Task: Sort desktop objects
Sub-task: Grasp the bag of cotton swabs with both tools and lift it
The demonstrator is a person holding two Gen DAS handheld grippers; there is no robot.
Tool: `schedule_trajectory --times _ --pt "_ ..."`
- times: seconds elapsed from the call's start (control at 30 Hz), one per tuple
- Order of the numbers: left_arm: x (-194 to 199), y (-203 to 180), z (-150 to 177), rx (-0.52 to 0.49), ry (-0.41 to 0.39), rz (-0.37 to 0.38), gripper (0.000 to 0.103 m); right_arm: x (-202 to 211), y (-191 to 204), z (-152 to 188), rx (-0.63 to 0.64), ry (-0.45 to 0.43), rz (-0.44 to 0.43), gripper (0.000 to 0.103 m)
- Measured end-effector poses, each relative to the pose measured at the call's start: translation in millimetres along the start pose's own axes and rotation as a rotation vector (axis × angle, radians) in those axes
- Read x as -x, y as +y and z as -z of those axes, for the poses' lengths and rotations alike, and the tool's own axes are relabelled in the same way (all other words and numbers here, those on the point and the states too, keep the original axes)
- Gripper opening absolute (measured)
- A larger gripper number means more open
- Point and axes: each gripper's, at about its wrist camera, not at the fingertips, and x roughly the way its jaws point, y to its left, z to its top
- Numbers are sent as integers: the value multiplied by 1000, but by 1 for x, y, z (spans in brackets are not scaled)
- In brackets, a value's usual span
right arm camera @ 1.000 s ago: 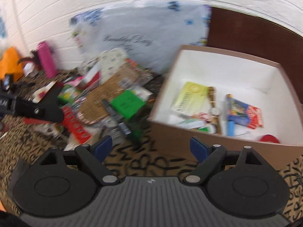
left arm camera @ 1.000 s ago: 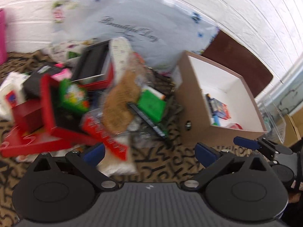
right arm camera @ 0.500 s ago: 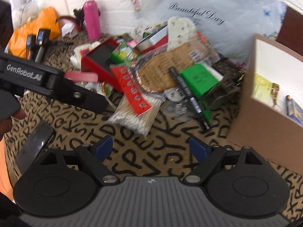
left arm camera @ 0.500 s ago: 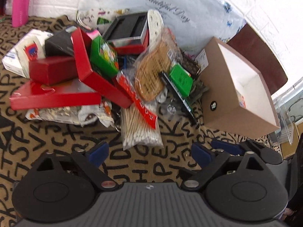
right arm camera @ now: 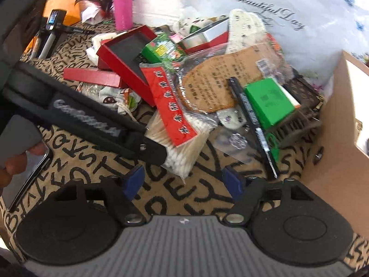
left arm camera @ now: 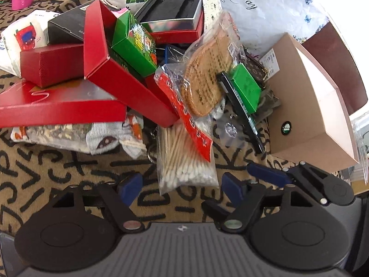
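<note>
A heap of desk clutter lies on a letter-print cloth. A bag of cotton swabs (left arm camera: 188, 161) with a red header lies nearest, just ahead of my open, empty left gripper (left arm camera: 182, 188). It also shows in the right wrist view (right arm camera: 182, 147). Behind it are red boxes (left arm camera: 124, 85), a green box (left arm camera: 136, 43), a bagged brown insole (left arm camera: 205, 80), a black pen (left arm camera: 239, 110) and a green pad (left arm camera: 246, 87). A cardboard box (left arm camera: 306, 115) stands to the right. My right gripper (right arm camera: 184, 182) is open and empty; it shows at the left view's right edge (left arm camera: 267, 175).
A pink bottle (right arm camera: 123, 3) and an orange bag (right arm camera: 63, 2) stand at the back left. A white plastic bag (right arm camera: 288, 23) lies behind the heap. The left gripper's body (right arm camera: 87, 124) crosses the right view, over a phone (right arm camera: 30, 175) on the cloth.
Both grippers have swung left and down from the cardboard box toward the heap. The swab bag is now close in front of both. Both stay open.
</note>
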Motion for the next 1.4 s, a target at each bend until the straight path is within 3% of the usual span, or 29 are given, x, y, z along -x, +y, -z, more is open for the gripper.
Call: schedule_trajectory --times 0.23,0.4,0.47,0.53,0.73,1.1,1.4 --pt "-16 0 -7 -5 28 -21 57 -19 -6 -4 -32 33 -35 63" --pt "-21 -2 -11 -12 42 -13 53 -30 -11 -6 -48 49 -51 58" --pt "-24 -3 -13 -14 51 -16 53 -32 -11 -7 -48 56 -64 52" --pt "-25 -3 -13 -14 55 -17 51 -35 -10 -8 -43 76 -90 37" --pt "-26 -5 -12 -21 58 -2 42 -37 -9 -9 -32 87 -91 30" --pt "-17 -23 0 -95 109 44 36 -17 -15 -2 -28 114 -119 24" --pt "-13 -54 36 -259 233 141 35 29 -30 46 -74 158 -170 24"
